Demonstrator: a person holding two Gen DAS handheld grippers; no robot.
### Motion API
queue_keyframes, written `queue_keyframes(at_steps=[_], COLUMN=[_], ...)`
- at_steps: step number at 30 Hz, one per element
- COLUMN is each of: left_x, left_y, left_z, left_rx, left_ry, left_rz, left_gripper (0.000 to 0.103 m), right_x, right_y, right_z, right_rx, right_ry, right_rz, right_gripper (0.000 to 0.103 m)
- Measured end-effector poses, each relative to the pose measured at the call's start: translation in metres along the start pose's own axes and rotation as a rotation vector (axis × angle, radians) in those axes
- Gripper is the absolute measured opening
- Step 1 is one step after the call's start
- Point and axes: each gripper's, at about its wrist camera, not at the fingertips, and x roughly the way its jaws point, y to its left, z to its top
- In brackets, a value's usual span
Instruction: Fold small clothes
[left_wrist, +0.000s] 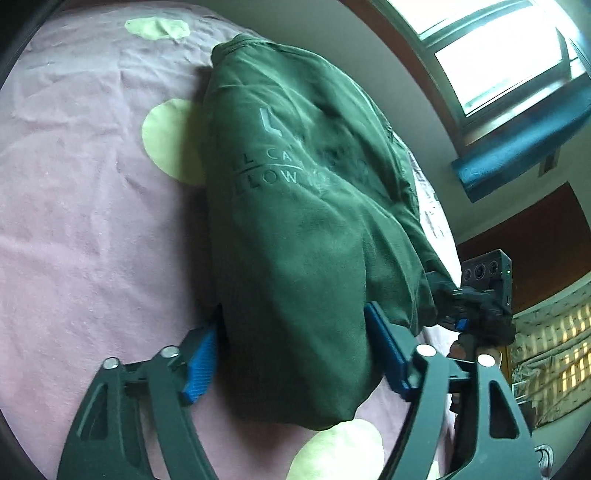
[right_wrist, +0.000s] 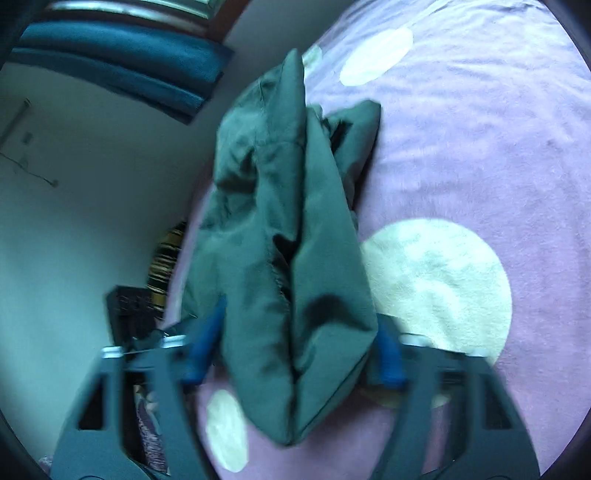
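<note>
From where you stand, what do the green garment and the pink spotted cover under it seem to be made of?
The green garment looks like soft matte knit, perhaps cotton jersey: it drapes in limp folds and bears faint printed lettering. The pink cover looks like fuzzy fleece or brushed fabric, napped and dull, with pale round spots. Neither can be told for sure.

The garment (left_wrist: 303, 229) is dark green with faint pale lettering at mid-frame in the left wrist view. The bedspread (left_wrist: 81, 221) beneath is pink-mauve with large pale yellow-green dots. Both grippers are black with blue pads (left_wrist: 199, 365). A teal curtain (right_wrist: 122, 62) hangs upper left.
</note>
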Motion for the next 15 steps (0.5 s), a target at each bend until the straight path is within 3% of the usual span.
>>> queue_keyframes(at_steps=[3,6,15], left_x=[-0.007,-0.022,-0.037], left_y=[-0.001,-0.01,-0.008], left_z=[0.009,0.015,0.004], left_rx=[-0.012,0.0,0.01], left_ry=[0.028,0.022,0.024], left_rz=[-0.01,-0.015,-0.042], left_gripper=[0.057,0.054,0.054], right_x=[-0.004,-0.012,-0.022], right_y=[0.0,0.014,0.023], right_z=[-0.002,-0.003,-0.03], right_rx=[0.037,0.026,0.003], right_ry=[-0.004,-0.021,0.001], right_rz=[0.057,0.094,0.123], right_gripper=[0.028,0.022,0.02])
